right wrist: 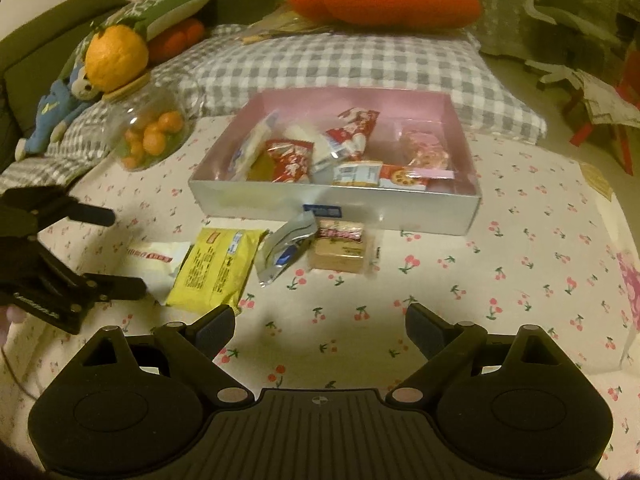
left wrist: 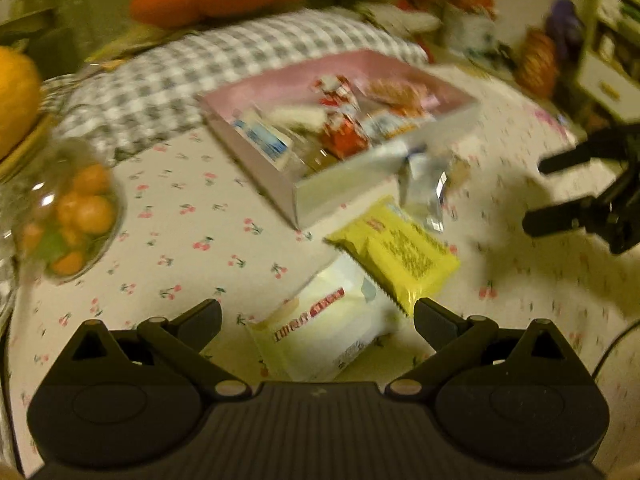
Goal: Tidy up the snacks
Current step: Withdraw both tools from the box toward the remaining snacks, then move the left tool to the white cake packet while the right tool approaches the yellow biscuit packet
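Cherry-printed bedding (right wrist: 460,280) is lying under everything, with a checked pillow (right wrist: 340,68) at the far side and the pink-lined box (right wrist: 320,200) sitting just near of it, already holding several snack packets.

I am holding both tongs wide apart and empty. My left gripper (left wrist: 318,318) is hanging over the white packet (left wrist: 324,328), which is lying between its jaws without either pad touching it. My right gripper (right wrist: 320,322) is hovering over bare sheet, near of the loose snacks.

Four are waiting outside the box, by my reckoning: the white one, the yellow packet (right wrist: 216,272) overlapping its right edge, a silver pouch (right wrist: 286,248) and a brown wrapped bar (right wrist: 340,250) right of that, both close to the box's near wall.

So I am at the pick-up step. Next I am judging I should settle onto the white packet and close on it (it looks soft and may crumple), then lift it over the near wall.

Open room is lying to the right; on the left a clear jar of orange sweets (right wrist: 152,136) is crowding the way.
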Motion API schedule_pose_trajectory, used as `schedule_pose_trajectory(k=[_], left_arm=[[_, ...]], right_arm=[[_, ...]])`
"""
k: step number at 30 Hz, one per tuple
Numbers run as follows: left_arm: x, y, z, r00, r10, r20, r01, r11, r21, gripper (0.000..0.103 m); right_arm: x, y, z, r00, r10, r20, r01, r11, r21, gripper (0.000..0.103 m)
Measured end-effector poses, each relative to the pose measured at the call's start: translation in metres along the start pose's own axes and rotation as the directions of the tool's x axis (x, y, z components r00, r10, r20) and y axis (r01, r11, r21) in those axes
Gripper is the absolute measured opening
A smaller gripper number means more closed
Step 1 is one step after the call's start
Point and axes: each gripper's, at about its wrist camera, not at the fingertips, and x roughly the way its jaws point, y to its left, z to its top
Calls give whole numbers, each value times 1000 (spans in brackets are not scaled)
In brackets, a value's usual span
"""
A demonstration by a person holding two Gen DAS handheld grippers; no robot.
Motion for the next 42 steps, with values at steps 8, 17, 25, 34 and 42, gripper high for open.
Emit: schedule_pose_trajectory(k=[8, 17, 25, 34, 42], left_arm=[[20, 1, 6, 991, -43, -125, 58, 991, 119, 97], [22, 11, -1, 986, -47, -159, 50, 999, 16, 82], [9, 17, -7, 977, 72, -201, -114, 971, -208, 59], [-8, 17, -16, 975, 173, -138, -198, 961, -193, 79], [3, 10, -5, 982, 151, -112, -140, 986, 93, 80]], right_arm=[[12, 14, 6, 998, 55, -1, -55, 998, 12, 94], [27, 23, 12, 996, 89, 7, -89, 994, 69, 94], [41, 39, 7, 996, 86, 29, -88, 995, 56, 94], [48, 57, 1, 992, 85, 89, -83, 996, -23, 94], [55, 62, -3, 990, 85, 109, -78, 995, -66, 89]])
